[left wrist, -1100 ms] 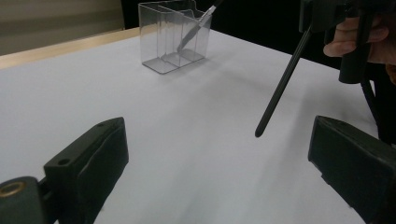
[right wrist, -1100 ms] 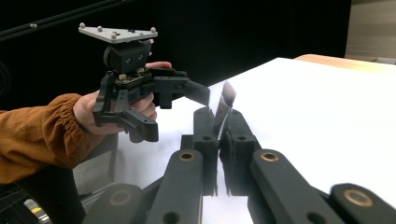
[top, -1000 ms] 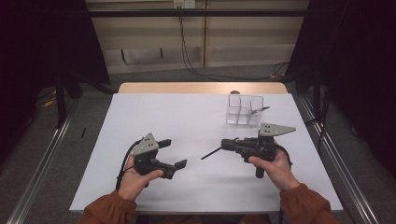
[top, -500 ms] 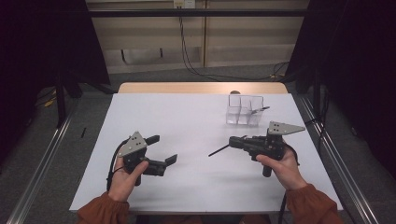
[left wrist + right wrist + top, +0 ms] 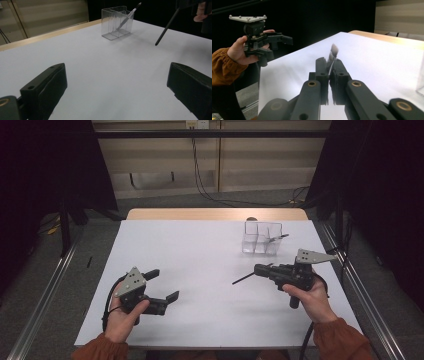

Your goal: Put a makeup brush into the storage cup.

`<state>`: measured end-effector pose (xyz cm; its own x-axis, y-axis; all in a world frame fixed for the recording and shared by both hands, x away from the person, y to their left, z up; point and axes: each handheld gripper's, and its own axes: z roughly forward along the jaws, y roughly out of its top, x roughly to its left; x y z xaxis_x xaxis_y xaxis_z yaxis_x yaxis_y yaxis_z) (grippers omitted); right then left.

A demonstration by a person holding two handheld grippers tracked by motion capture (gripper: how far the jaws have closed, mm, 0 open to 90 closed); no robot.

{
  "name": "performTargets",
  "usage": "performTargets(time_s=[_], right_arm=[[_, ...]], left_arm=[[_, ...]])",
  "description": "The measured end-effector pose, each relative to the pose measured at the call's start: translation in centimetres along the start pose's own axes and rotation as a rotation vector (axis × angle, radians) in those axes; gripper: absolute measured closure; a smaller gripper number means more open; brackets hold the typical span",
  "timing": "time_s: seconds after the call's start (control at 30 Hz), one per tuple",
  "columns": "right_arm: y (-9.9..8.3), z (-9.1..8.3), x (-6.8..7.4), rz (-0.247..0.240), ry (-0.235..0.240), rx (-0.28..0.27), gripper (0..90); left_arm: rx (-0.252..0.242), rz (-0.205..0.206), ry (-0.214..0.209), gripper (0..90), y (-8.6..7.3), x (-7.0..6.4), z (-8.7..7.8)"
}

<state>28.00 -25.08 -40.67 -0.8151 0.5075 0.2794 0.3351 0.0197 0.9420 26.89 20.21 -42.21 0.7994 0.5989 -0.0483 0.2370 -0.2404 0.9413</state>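
My right gripper (image 5: 260, 269) is shut on a thin black brush (image 5: 245, 277), which points left and down toward the white table (image 5: 200, 250). In the right gripper view the brush's blurred end (image 5: 333, 53) sticks out past the closed jaws of that gripper (image 5: 329, 66). At the table's front left, my left gripper (image 5: 164, 285) is open with nothing between its fingers. A clear divided holder (image 5: 262, 239) stands at the back right with another brush (image 5: 276, 239) leaning in it. The left gripper view looks past its spread jaws to the holder (image 5: 117, 23) and the held brush (image 5: 166, 27).
A wooden strip (image 5: 215, 214) runs along the table's far edge. Metal rails (image 5: 45, 290) flank the table on both sides. Cables (image 5: 205, 185) hang down the back wall to the floor. Dark curtains stand at the left and right.
Both hands have drifted apart: the left gripper moved left and nearer the front edge, while the right gripper moved right with the brush still in it.
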Motion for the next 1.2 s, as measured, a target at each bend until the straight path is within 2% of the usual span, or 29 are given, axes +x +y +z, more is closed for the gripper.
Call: performTargets(time_s=[0.03,0.27,0.37,0.43,0.53,0.63,0.73,0.83,1.1,1.2], right_arm=[[0.1,-0.2,-0.1,-0.002,-0.006,0.000,86.3],[0.6,-1.6,-1.0,0.000,-0.057,0.009,86.3],[0.8,-2.1,-1.3,-0.005,-0.076,0.016,86.4],[1.0,-2.3,-1.5,-0.011,-0.088,0.016,86.4],[1.1,-2.8,-1.9,-0.011,-0.104,0.014,86.4],[1.0,-3.2,-2.3,-0.004,-0.120,0.007,86.4],[1.0,-3.6,-2.7,0.002,-0.134,0.005,86.4],[1.3,-3.9,-3.0,0.001,-0.147,0.005,86.3],[3.6,-4.6,-3.8,-0.025,-0.182,0.027,86.4],[4.4,-4.8,-4.2,-0.027,-0.202,0.032,86.3]], left_arm=[[-0.003,-0.012,0.002,2.9,-0.2,0.0,-0.2],[-0.011,-0.023,0.042,2.8,-1.3,0.7,-1.4],[-0.028,-0.033,0.067,2.7,-1.5,1.1,-1.9],[-0.053,-0.042,0.100,2.6,-1.7,1.4,-2.2],[-0.050,-0.047,0.118,2.6,-2.3,1.7,-2.1],[-0.040,-0.056,0.116,2.6,-2.7,1.6,-1.9],[-0.056,-0.063,0.120,2.6,-2.6,1.4,-1.8],[-0.056,-0.052,0.114,2.3,-2.8,1.2,-1.7],[-0.048,-0.087,0.111,2.1,-3.1,1.0,-1.4],[-0.052,-0.084,0.108,2.4,-3.0,1.0,-1.5]])
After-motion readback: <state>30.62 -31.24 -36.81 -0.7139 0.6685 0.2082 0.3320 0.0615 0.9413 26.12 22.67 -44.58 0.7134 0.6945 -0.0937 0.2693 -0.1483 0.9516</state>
